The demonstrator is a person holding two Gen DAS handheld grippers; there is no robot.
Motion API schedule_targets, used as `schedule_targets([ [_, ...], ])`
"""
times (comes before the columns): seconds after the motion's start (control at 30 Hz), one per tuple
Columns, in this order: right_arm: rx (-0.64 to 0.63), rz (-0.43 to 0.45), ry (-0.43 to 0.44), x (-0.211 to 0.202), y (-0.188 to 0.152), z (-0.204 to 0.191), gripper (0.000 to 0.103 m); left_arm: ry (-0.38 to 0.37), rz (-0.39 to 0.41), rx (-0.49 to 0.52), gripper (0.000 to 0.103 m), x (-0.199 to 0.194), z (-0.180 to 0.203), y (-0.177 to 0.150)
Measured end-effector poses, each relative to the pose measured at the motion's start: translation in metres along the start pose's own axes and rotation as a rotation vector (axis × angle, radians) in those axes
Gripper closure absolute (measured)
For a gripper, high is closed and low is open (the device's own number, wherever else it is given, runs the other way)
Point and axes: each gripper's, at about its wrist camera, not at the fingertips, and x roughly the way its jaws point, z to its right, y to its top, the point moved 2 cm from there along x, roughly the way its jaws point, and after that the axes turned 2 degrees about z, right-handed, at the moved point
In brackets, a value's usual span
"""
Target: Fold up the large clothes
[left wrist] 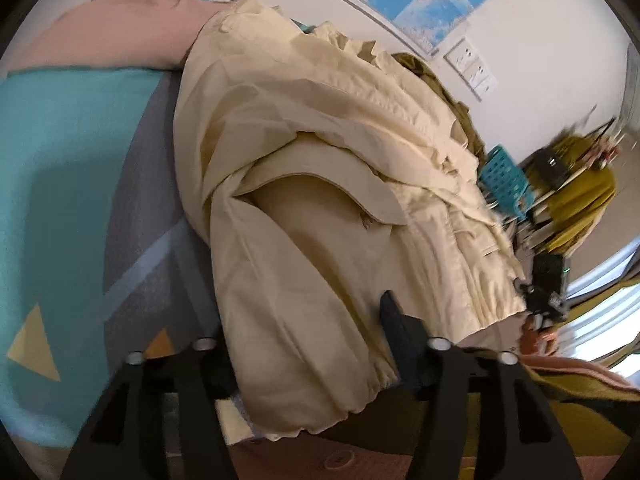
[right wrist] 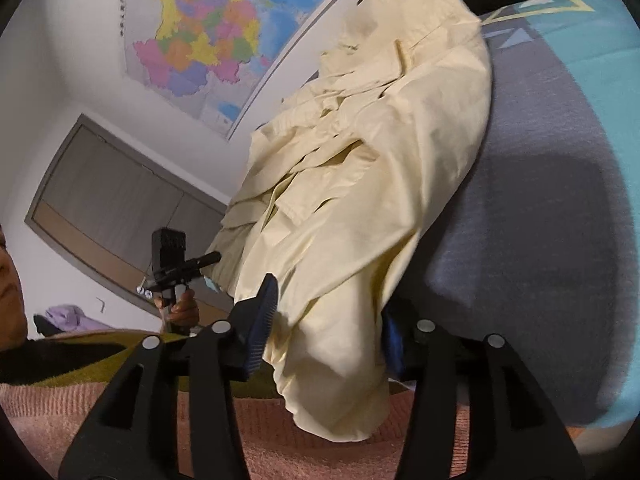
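Note:
A large cream-yellow jacket (left wrist: 320, 168) lies bunched on a bed with a teal and grey patterned cover (left wrist: 60, 184). My left gripper (left wrist: 316, 364) is shut on the jacket's elastic cuff or hem; the cloth fills the gap between its jaws and hides the left finger. My right gripper (right wrist: 328, 336) is shut on another part of the same jacket (right wrist: 360, 160), with the fabric hanging down between its blue-padded fingers (right wrist: 262, 320). The left gripper also shows in the right wrist view (right wrist: 176, 272), held in a hand.
An olive-green garment (left wrist: 436, 80) lies beyond the jacket. A pink pillow (left wrist: 120, 28) sits at the head of the bed. A teal basket (left wrist: 504, 180) and cluttered furniture stand by the wall. A map (right wrist: 208, 36) hangs on the wall.

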Motion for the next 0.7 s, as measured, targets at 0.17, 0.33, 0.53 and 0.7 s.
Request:
schedule_targets([
  [0.17,-0.036,0.09,0.08,-0.01,0.011,-0.034,0.085,-0.011,0.077,-0.016,0.08,-0.022,0.009,0.01],
  [0.33,-0.096,0.174,0.113,-0.026,0.033,-0.066,0.086,-0.045,0.112,-0.033,0.083,-0.043,0.017,0.029],
  [0.53,-0.089,0.263,0.142,-0.038,0.064,-0.074,0.087,-0.065,0.145,-0.051,0.084,-0.064,0.016,0.057],
  [0.7,-0.092,0.313,0.167,-0.039,0.093,-0.076,0.087,-0.055,0.159,-0.042,0.084,-0.073,0.021,0.087],
])
